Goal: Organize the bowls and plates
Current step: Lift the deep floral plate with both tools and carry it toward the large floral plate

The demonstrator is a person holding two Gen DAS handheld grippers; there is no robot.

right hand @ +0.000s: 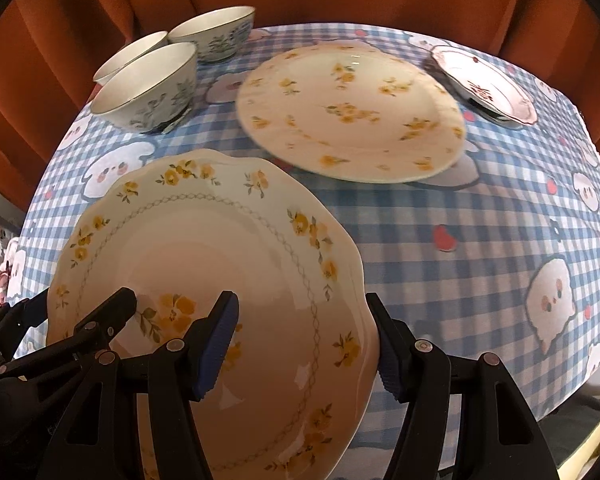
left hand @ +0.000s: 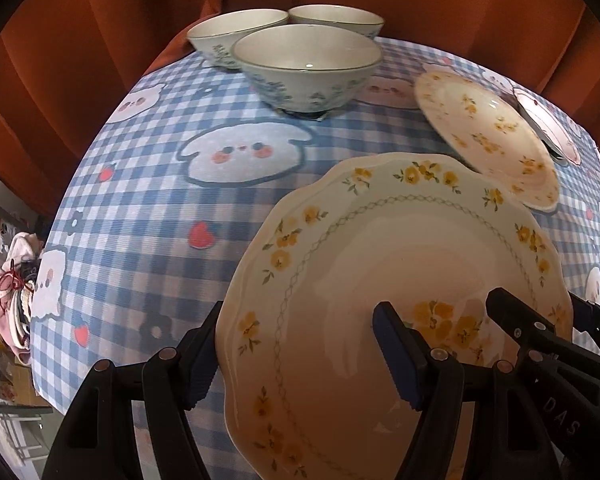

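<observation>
A scalloped cream plate with yellow flowers (left hand: 400, 280) is held above the table by both grippers. My left gripper (left hand: 300, 356) is shut on its left rim, one finger under, one on top. My right gripper (right hand: 304, 344) is shut on its right rim (right hand: 220, 260). A round cream plate with yellow flowers (right hand: 352, 112) lies on the table beyond it; it also shows in the left wrist view (left hand: 488, 136). A small pink-rimmed plate (right hand: 484, 80) sits at the far right. Three blue-patterned white bowls (left hand: 306, 64) stand at the far left (right hand: 148, 84).
The round table wears a blue checked cloth with cartoon faces (left hand: 160, 216) and drops off on all sides. An orange curtain (left hand: 100, 20) hangs close behind it. Pink clutter (left hand: 8, 292) lies below the left edge.
</observation>
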